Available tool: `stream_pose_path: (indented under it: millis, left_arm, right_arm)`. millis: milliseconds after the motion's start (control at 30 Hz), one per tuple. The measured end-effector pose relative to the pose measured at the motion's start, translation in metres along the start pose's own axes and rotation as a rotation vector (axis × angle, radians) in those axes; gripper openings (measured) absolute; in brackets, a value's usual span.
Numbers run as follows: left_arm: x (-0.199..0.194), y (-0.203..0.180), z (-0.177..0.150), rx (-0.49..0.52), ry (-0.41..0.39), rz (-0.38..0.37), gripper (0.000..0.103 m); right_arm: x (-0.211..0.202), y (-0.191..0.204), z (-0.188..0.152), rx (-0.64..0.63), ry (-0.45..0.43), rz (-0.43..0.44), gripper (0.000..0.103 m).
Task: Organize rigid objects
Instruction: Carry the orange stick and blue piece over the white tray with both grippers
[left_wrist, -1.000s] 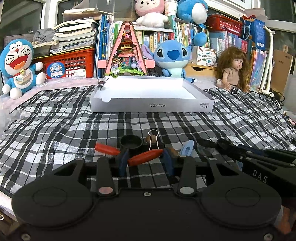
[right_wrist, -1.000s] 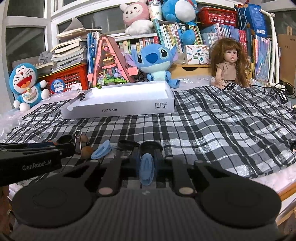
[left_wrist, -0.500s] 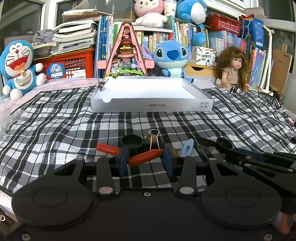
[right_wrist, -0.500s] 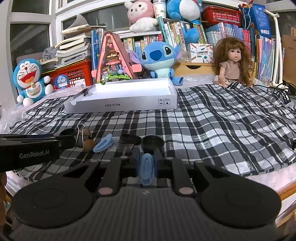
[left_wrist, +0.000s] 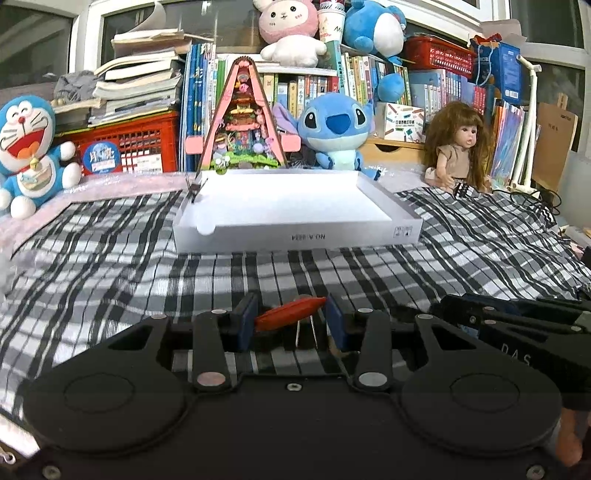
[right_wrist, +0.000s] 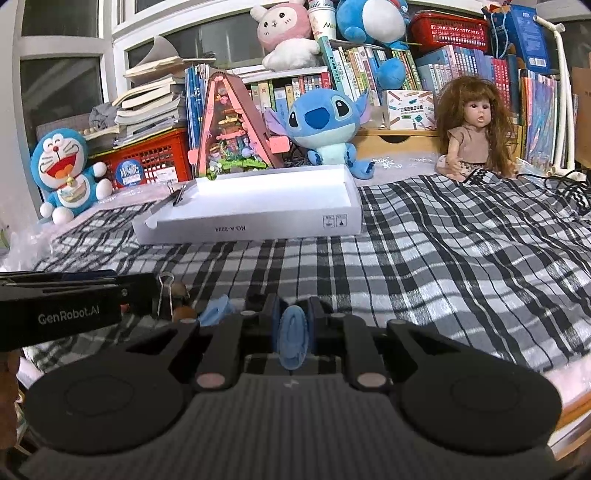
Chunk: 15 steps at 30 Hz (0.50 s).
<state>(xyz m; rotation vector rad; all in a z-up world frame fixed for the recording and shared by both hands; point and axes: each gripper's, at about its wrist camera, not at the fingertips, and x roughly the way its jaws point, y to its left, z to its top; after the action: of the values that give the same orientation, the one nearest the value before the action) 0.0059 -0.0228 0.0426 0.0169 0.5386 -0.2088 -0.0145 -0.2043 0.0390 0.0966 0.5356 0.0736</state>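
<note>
Left wrist view first: the left gripper (left_wrist: 290, 323) has its jaws part-way in, and an orange clip (left_wrist: 291, 314) sits slanted between the blue pads (left_wrist: 246, 321), apparently pinched and lifted off the checked cloth (left_wrist: 110, 266), with a wire handle (left_wrist: 304, 330) hanging in the gap just below it. Over to the right wrist view: the right gripper (right_wrist: 293, 325) is squeezed fully together on a blue clip (right_wrist: 293, 338), held upright between its pads. Just to its left on the cloth lie another blue clip (right_wrist: 218, 314), a brown bead (right_wrist: 184, 313) and a binder clip (right_wrist: 166, 291) with its wire loop standing up, close beside the other gripper's body. Farther out, the white box (right_wrist: 258, 225) waits well apart, its floor looking bare apart from a black binder clip (right_wrist: 179, 195) perched on the far left rim. My read: the sorting is barely begun; two pieces are in hand but not yet delivered, and the handful near the grippers has yet to be collected. Beyond the box, plush toys, a doll and books line the back.
</note>
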Motion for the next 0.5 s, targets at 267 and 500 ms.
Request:
stream_pose_path:
  millis: [267, 500]
  left_arm:
    - [0.019, 0.006, 0.034, -0.014, 0.002, -0.001, 0.039]
    - [0.045, 0.018, 0.070, -0.043, 0.018, -0.007, 0.039]
  right_arm:
    - [0.016, -0.002, 0.029, 0.010, -0.007, 0.022, 0.020]
    - [0.040, -0.008, 0.057, 0.036, 0.021, 0.041, 0.020]
